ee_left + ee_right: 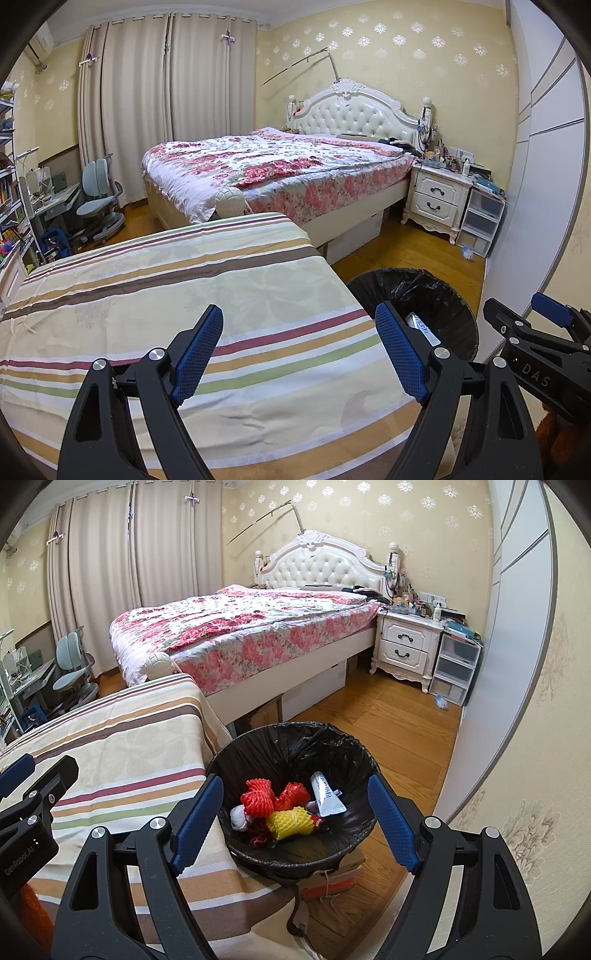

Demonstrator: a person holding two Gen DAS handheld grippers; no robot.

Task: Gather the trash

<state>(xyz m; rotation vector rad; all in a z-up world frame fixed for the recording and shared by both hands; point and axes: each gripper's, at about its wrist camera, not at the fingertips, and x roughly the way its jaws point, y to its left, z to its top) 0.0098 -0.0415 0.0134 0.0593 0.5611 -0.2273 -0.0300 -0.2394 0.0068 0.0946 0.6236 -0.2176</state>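
Observation:
A bin lined with a black bag (295, 749) stands on the floor beside the striped table. It holds red foam nets (258, 799), a yellow foam net (290, 821), a silver tube (327, 794) and a white scrap (239, 818). My right gripper (295, 816) is open and empty above the bin. My left gripper (299, 354) is open and empty over the striped cloth (166, 295), left of the bin (436, 295). The right gripper also shows at the right edge of the left wrist view (532, 325).
A bed with a floral quilt (240, 627) stands behind the table. A white nightstand (406, 646) and plastic drawers (454, 672) are at the far right. A desk and blue chair (99, 199) are at the far left. A box (332, 878) sits under the bin.

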